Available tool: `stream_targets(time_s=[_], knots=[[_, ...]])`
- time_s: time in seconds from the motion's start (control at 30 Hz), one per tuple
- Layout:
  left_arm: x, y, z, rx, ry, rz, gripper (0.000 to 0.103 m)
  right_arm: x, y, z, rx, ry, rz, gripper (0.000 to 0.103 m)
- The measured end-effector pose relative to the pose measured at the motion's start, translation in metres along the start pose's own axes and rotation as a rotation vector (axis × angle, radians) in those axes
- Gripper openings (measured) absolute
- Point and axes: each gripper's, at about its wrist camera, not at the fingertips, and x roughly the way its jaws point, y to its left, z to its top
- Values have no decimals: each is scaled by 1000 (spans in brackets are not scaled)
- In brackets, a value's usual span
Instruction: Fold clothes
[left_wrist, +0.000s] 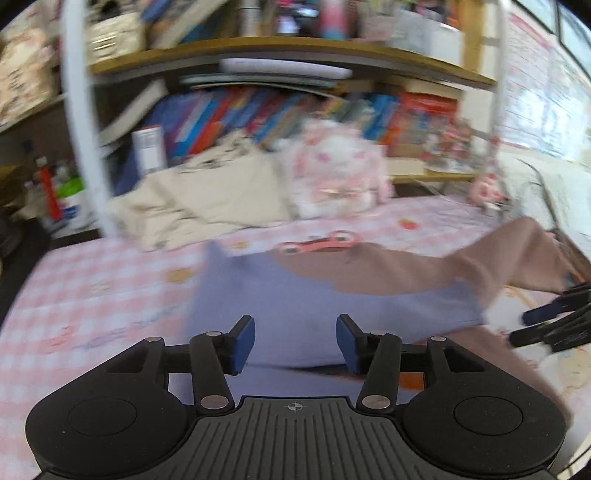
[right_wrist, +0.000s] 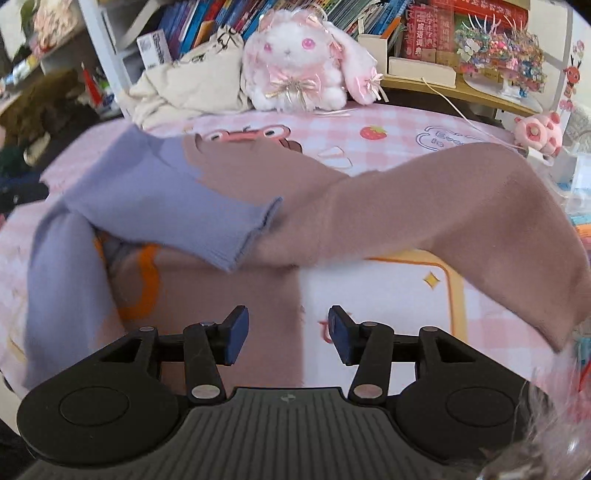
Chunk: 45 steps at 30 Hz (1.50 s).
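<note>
A two-tone sweater lies on the pink checked bed sheet (right_wrist: 388, 122). Its lavender sleeve (right_wrist: 166, 199) is folded across the dusty-pink body (right_wrist: 236, 302). Its dusty-pink sleeve (right_wrist: 443, 206) stretches out to the right. My right gripper (right_wrist: 288, 332) is open and empty just above the body's right edge. In the blurred left wrist view my left gripper (left_wrist: 295, 341) is open and empty over the lavender part (left_wrist: 303, 302), with the pink sleeve (left_wrist: 480, 266) beyond. The right gripper's black fingers (left_wrist: 554, 317) show at that view's right edge.
A white plush rabbit (right_wrist: 299, 62) and a cream cloth bag (right_wrist: 192, 85) sit at the bed's far edge. Behind them are shelves of books (right_wrist: 229, 18). A small pink plush toy (right_wrist: 539, 129) lies at the far right. A white pole (left_wrist: 79, 122) stands at the left.
</note>
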Motion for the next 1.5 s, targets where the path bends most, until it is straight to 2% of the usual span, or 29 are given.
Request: stream_targets(time_s=[0.2, 0.33, 0.37, 0.4, 0.5, 0.57, 0.73, 0.97, 1.2, 1.5], knots=[[33, -81, -3, 179, 45, -104, 49, 3, 3, -18, -62, 42, 30, 43], [44, -120, -9, 338, 74, -97, 49, 6, 2, -28, -92, 53, 26, 36], [43, -125, -11, 360, 75, -91, 50, 6, 1, -29, -90, 47, 36, 31], [42, -128, -12, 375, 77, -88, 50, 6, 0, -29, -97, 45, 50, 21], [40, -128, -12, 364, 80, -77, 50, 9, 0, -27, -105, 39, 90, 12], [42, -127, -12, 350, 95, -62, 51, 10, 0, -26, -102, 32, 103, 10], [52, -130, -11, 368, 93, -34, 51, 15, -4, -20, -86, 14, 107, 9], [55, -136, -11, 382, 71, -12, 51, 23, -3, -10, -63, -9, 63, 9], [61, -141, -11, 393, 70, -18, 51, 9, -4, -20, -52, 76, 140, 9], [62, -150, -19, 463, 59, -15, 51, -5, 1, -32, -74, 164, 226, 9]])
